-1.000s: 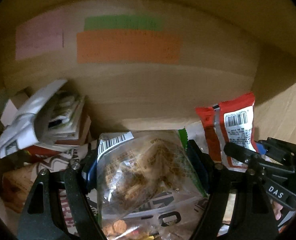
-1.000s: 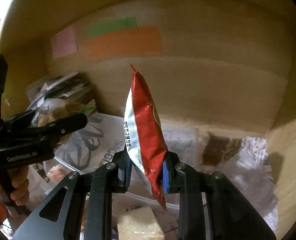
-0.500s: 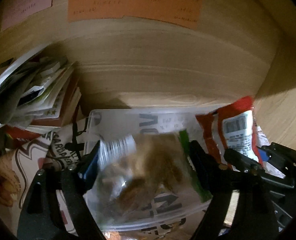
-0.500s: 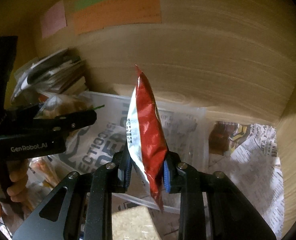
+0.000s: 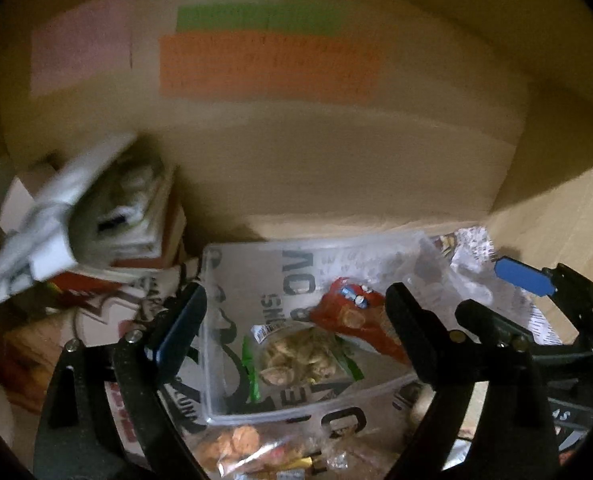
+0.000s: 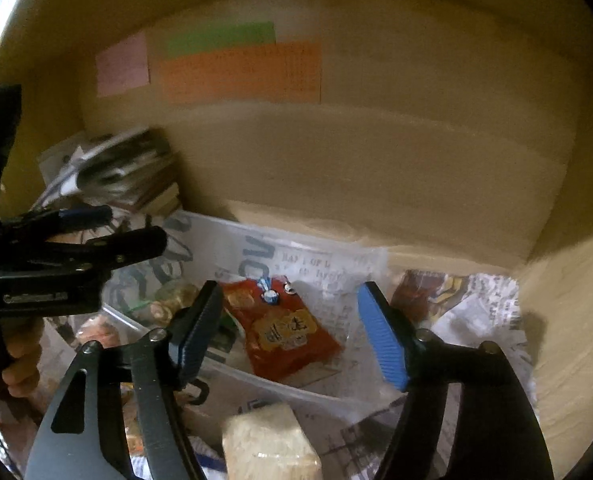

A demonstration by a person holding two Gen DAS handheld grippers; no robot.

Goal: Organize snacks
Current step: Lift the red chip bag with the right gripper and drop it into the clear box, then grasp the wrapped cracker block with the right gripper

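Observation:
A clear plastic bin [image 5: 216, 360] sits on newspaper. A clear bag of brown cookies with a green edge [image 5: 300, 356] lies in it, and a red snack packet [image 5: 356, 320] lies beside it to the right. My left gripper [image 5: 292, 316] is open and empty above the bin. In the right wrist view the red packet [image 6: 288, 328] lies flat in the bin [image 6: 296, 388], and the cookie bag [image 6: 172, 296] shows at its left. My right gripper [image 6: 292, 324] is open and empty above the packet.
A stack of papers and booklets [image 5: 96, 216] leans at the back left. Pink, green and orange notes [image 5: 264, 64] are stuck on the wooden back wall. Loose snack packets [image 5: 248, 448] lie in front of the bin. A pale block-shaped snack [image 6: 268, 444] lies near my right gripper.
Both grippers have opened and pulled back and up. The cookie bag dropped from the left one and the red packet from the right one; both now lie in the bin.

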